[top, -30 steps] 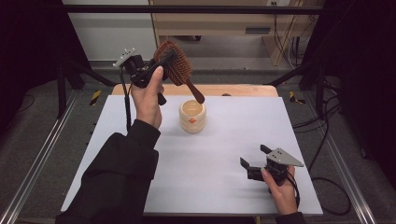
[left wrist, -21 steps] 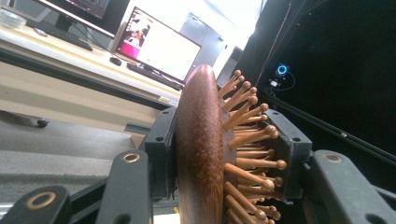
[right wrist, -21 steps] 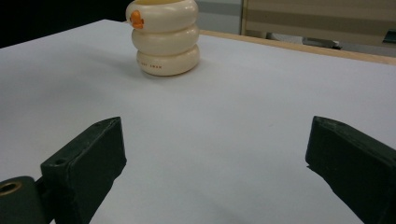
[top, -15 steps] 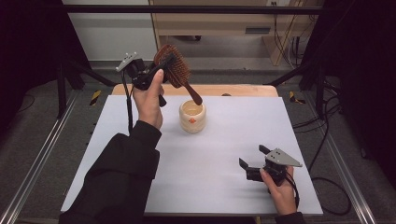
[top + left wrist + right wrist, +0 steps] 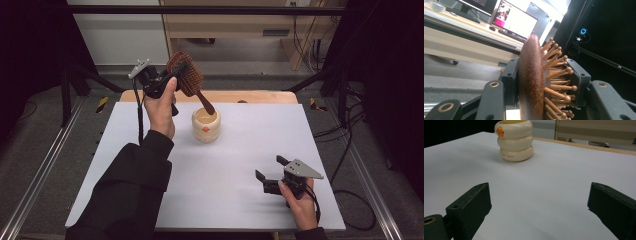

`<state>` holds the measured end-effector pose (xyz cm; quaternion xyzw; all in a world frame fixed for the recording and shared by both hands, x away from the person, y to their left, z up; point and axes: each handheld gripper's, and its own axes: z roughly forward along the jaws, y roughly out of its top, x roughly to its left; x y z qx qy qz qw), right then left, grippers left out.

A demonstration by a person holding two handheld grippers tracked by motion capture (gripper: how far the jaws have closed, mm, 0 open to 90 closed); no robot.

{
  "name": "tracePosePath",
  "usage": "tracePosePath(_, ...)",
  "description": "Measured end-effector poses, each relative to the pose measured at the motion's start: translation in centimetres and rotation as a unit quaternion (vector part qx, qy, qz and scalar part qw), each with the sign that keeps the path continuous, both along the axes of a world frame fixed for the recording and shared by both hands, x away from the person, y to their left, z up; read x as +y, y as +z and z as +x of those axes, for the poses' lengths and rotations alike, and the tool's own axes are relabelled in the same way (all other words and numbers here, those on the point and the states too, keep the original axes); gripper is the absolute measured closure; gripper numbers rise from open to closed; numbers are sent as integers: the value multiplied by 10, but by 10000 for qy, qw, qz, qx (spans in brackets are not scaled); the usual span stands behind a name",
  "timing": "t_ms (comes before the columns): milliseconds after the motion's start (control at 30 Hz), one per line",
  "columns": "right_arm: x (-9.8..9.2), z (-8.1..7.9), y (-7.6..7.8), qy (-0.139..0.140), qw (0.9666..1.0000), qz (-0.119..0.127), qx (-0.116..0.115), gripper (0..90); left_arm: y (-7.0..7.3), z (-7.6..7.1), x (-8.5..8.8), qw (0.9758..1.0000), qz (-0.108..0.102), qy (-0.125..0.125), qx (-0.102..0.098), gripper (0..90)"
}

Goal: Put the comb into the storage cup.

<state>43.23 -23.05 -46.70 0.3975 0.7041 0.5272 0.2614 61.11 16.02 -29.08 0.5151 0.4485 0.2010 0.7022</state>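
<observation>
The left gripper (image 5: 170,80) is clamping the head of a wooden hairbrush (image 5: 186,77), one jaw pressing on the smooth brown back and the other on the peg bristles (image 5: 556,75). It is being held raised in the air above the far edge of the white table (image 5: 250,150), left of centre. The brush handle (image 5: 205,104) is slanting down towards the rim of a cream ringed cup (image 5: 206,125) that is standing upright near the far edge; whether they touch I cannot tell. The right gripper (image 5: 270,176) is resting low near the front right corner, its jaws standing wide apart with nothing between them, pointing towards the cup (image 5: 515,140), well apart from it.
</observation>
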Motion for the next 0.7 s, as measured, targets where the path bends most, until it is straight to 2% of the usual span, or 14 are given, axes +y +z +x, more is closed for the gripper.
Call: tracePosePath(700, 1, 0, -1, 30, 10000, -47, 38, 57, -20, 5, 3, 9998, 61, 95, 160, 512)
